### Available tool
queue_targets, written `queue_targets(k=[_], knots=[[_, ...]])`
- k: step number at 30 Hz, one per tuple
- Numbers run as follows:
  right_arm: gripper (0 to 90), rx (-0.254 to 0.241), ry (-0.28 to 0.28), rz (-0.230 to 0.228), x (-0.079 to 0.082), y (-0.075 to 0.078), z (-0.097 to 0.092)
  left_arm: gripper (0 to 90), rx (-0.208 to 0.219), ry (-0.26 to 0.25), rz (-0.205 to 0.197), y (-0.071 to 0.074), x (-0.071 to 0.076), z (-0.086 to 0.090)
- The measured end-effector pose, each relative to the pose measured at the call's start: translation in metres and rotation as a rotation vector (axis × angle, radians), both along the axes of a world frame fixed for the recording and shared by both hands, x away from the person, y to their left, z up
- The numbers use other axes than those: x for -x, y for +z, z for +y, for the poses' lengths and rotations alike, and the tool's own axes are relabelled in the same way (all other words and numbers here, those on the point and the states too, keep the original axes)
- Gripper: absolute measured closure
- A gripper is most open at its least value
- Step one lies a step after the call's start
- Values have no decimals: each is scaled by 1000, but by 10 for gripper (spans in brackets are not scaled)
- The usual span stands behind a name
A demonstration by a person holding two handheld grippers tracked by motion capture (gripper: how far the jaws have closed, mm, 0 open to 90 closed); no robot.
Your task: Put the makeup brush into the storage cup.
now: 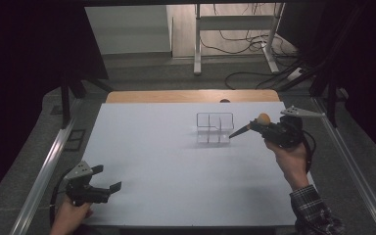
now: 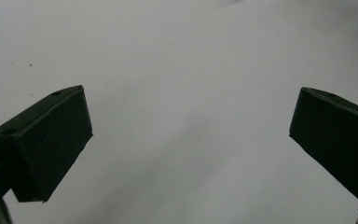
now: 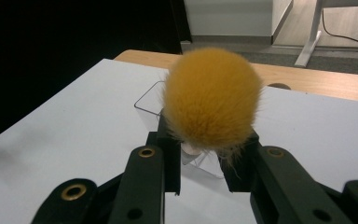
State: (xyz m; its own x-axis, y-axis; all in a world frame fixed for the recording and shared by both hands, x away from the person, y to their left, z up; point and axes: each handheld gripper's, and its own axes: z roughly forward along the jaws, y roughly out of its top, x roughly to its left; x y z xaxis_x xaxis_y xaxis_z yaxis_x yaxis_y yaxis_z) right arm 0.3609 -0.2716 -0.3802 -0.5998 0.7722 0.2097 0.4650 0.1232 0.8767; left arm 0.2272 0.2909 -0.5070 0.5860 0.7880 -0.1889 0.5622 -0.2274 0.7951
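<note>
My right gripper (image 1: 257,126) is shut on a brush with a fluffy orange head (image 1: 263,118); its dark handle (image 1: 239,131) points left and down. The handle's tip hangs close to the right side of a clear compartmented holder (image 1: 215,128) standing on the white tabletop (image 1: 176,166). In the right gripper view the orange head (image 3: 212,98) bulges above my right gripper (image 3: 205,156), and the clear holder (image 3: 150,103) sits partly hidden behind it. My left gripper (image 1: 108,178) rests near the front left corner, open, with nothing between its fingers (image 2: 51,140).
A strip of wooden table (image 1: 191,96) runs behind the white board. Metal rails (image 1: 44,171) flank both sides. Beyond the table stand white desk legs (image 1: 197,44) and floor cables (image 1: 245,41). The person's checked sleeve (image 1: 316,210) enters at the bottom right.
</note>
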Motion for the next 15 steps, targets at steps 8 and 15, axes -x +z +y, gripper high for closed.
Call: queue_targets(k=[8, 15], knots=[[725, 3, -12, -13, -6, 6, 0, 0, -3, -12, 35, -2, -2, -1], [725, 4, -24, -17, -13, 9, 0, 0, 14, -26, 53, -1, -3, -2]])
